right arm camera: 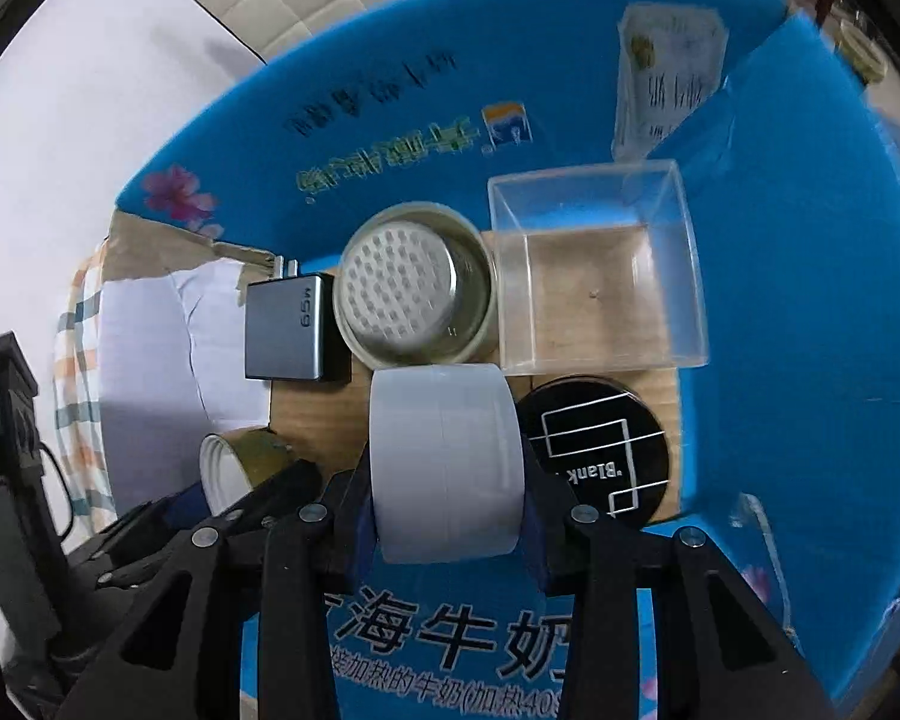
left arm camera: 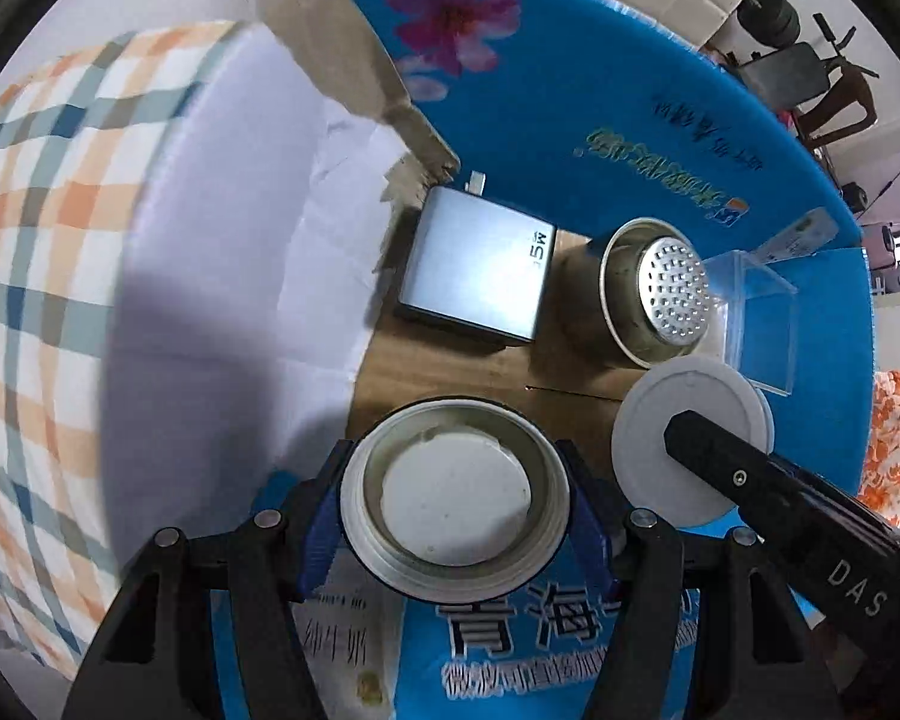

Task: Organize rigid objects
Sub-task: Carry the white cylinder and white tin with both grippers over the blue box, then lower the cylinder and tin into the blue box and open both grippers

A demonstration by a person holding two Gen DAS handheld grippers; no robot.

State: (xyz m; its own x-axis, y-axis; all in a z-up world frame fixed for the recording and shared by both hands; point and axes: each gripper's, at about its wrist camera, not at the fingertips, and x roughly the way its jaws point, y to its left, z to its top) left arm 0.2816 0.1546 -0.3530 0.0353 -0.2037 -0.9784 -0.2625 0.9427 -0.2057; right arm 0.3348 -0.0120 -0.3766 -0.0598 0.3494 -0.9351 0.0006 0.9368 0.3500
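Jar (left arm camera: 456, 495) clamped left, white lid (right arm camera: 447, 459) clamped right

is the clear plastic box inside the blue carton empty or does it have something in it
Empty. The clear box shows only the brown floor through its walls; nothing sits inside but a tiny speck.

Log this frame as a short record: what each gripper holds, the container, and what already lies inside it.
left gripper: shut on open jar, mouth facing camera
right gripper: shut on white lid, held on edge
container: blue box, flaps open
inside: grey charger, metal strainer cup, clear plastic box, black round tin
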